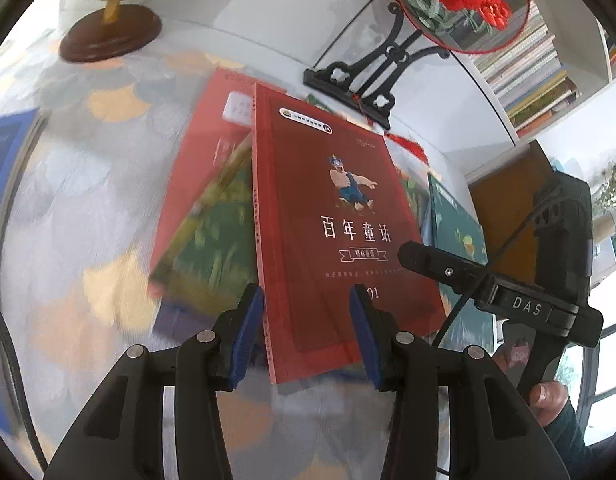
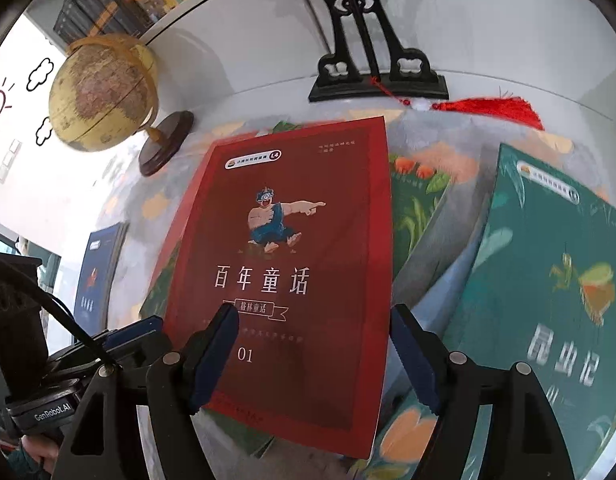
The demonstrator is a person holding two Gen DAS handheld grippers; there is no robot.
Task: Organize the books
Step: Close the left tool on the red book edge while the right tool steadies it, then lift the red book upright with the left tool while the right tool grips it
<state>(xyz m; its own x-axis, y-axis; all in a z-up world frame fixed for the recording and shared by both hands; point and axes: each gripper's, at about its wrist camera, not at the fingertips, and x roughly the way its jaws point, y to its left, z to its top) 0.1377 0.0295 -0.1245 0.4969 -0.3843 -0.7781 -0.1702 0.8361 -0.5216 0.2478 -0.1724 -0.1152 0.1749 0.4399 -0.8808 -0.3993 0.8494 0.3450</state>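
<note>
Here, red book [image 1: 328, 216] clamped in left gripper [image 1: 308, 332], right gripper [image 2: 312, 356] open astride its right edge

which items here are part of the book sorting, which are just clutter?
Job:
- red book, between the left gripper pads
- teal book
- green flower-cover book
- blue book off to the side
- right gripper, open over the red book

Just lying about:
- globe
- embroidered fan on its black stand
- red tassel
</note>
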